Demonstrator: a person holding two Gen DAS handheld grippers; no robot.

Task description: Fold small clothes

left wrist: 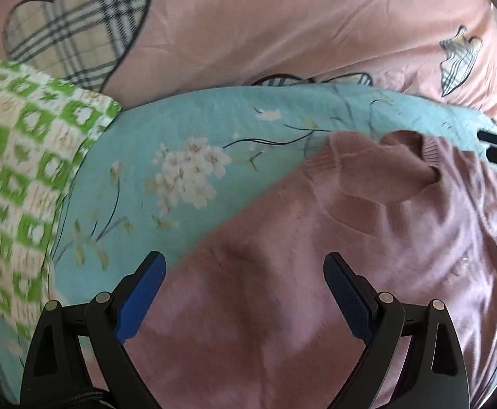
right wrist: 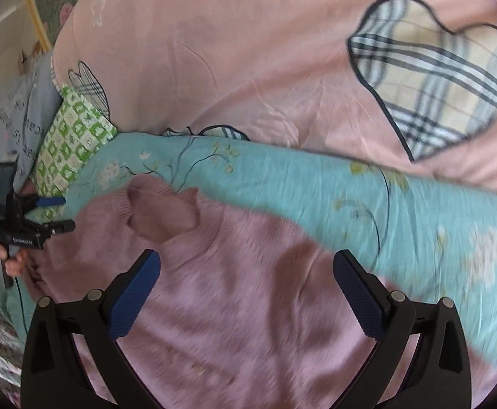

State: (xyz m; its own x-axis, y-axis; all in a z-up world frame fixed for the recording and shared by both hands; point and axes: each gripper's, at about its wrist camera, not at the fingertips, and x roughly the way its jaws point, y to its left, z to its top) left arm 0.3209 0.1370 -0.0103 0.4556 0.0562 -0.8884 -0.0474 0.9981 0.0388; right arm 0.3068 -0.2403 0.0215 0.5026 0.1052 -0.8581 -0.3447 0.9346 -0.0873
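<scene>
Pink sweater (left wrist: pixel 333 272) lies spread on the teal sheet (left wrist: pixel 187 129) on the bed, collar (left wrist: pixel 401 167) toward the pink quilt (left wrist: pixel 282 27). Left hand-held gripper (left wrist: pixel 245 283) is released, jaws wide, hovering over the knit, nothing held. Right hand-held gripper (right wrist: pixel 248 279) likewise released and empty above the sweater. Risks: knit is soft and loose, so a pinch may grab the sheet underneath too, or catch one layer only and fold skewed. Green checked pillow (left wrist: pixel 20 177) sits close on the left and could block the fold.

Left gripper (left wrist: pixel 245 266): fingers spread wide, nothing between them. Right gripper (right wrist: pixel 246 264): likewise spread wide, gripping nothing.
</scene>
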